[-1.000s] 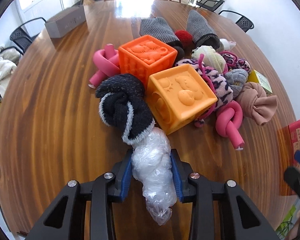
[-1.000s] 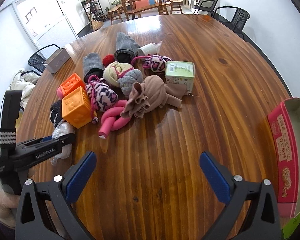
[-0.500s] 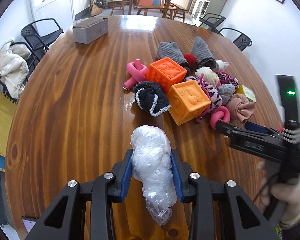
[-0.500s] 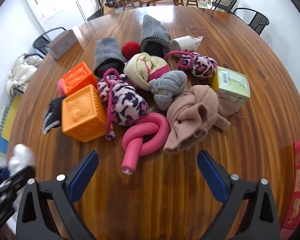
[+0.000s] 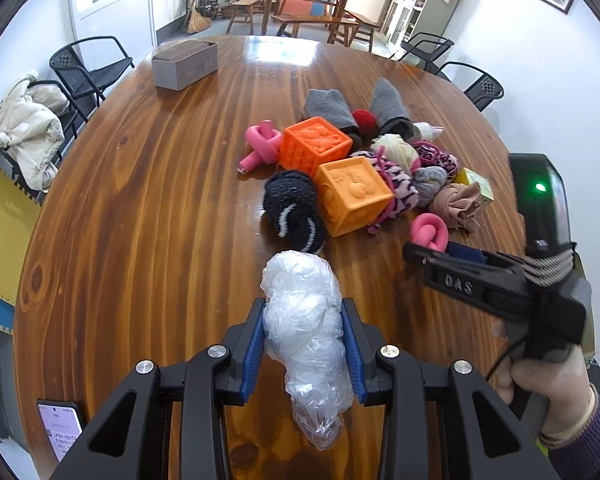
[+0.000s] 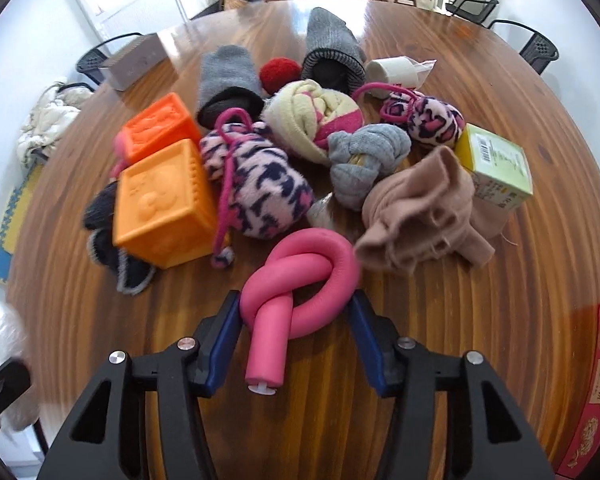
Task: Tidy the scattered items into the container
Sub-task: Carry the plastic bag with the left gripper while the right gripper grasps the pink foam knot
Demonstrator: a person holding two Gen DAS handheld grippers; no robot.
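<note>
Barely started: nearly whole pile still lying on the wooden table; nothing visibly in the red container, though only its edge showing, right of the pile.

Left gripper clamping the crumpled plastic bag, now carried clear of the orange cube, where a second ago pressed against the pile.

Right gripper, wide apart and well back a second ago, now straddling the pink foam knot near the cube, jaws just beside it, possibly not yet gripping.
</note>
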